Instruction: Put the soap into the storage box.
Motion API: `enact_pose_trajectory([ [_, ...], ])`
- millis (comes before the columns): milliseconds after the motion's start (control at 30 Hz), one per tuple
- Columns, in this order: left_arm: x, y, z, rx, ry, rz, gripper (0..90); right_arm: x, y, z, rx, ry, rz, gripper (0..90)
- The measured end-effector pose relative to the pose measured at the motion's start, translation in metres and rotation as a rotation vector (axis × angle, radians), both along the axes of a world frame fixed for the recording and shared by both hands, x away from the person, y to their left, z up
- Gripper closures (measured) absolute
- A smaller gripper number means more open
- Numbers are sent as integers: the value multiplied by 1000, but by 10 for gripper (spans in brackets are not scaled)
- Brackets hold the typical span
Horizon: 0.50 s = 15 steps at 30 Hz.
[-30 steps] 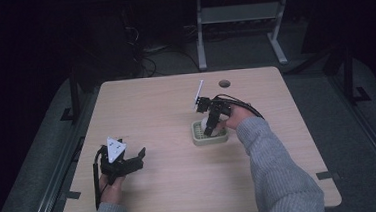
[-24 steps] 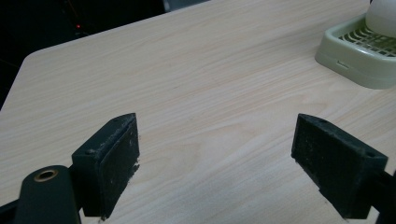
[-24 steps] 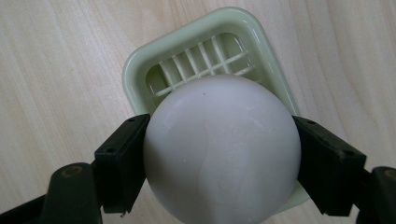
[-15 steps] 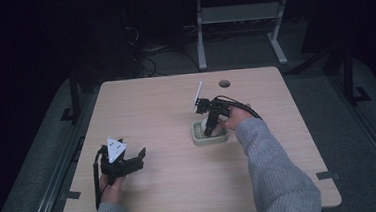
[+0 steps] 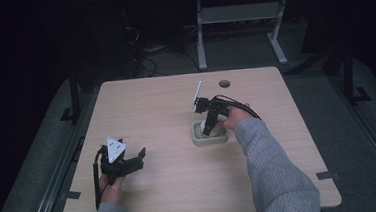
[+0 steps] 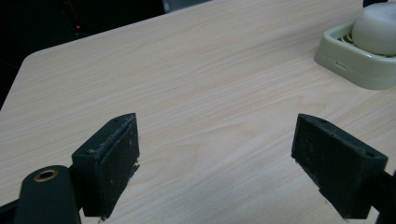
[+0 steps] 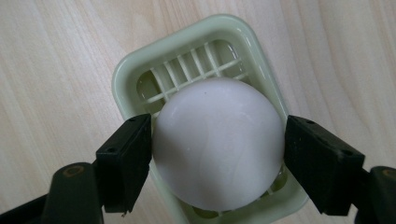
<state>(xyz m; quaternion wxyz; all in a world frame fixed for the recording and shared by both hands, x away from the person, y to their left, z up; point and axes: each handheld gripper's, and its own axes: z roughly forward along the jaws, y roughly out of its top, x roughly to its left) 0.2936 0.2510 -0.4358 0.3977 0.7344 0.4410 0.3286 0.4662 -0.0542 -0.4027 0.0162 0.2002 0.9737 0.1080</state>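
Nothing has moved since the earlier frames. The right gripper (image 7: 217, 154) pinches the soap (image 7: 218, 142) on its soap dish (image 7: 140, 70), near the table's (image 5: 146, 109) middle; lifting remains. The left gripper (image 6: 217, 154) is spread, idle.

1 soap (image 7: 217, 144), 1 dish (image 7: 187, 51), 2 tools

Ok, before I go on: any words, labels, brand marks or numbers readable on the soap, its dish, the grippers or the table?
None can be read.
White soap: plain, no stamp visible.
Pale green dish: no marking visible.
Left gripper: a few dark marks on its grey plate, too small to read.
Right gripper: no lettering on the jaws.
Table: bare wood grain, no label.
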Motion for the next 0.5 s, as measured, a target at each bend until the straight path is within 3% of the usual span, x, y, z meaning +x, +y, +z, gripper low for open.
enact_pose_trajectory([
  [500,0,0,0,4,1,-3,148,-1,-5,1,-8,24,-20,234],
])
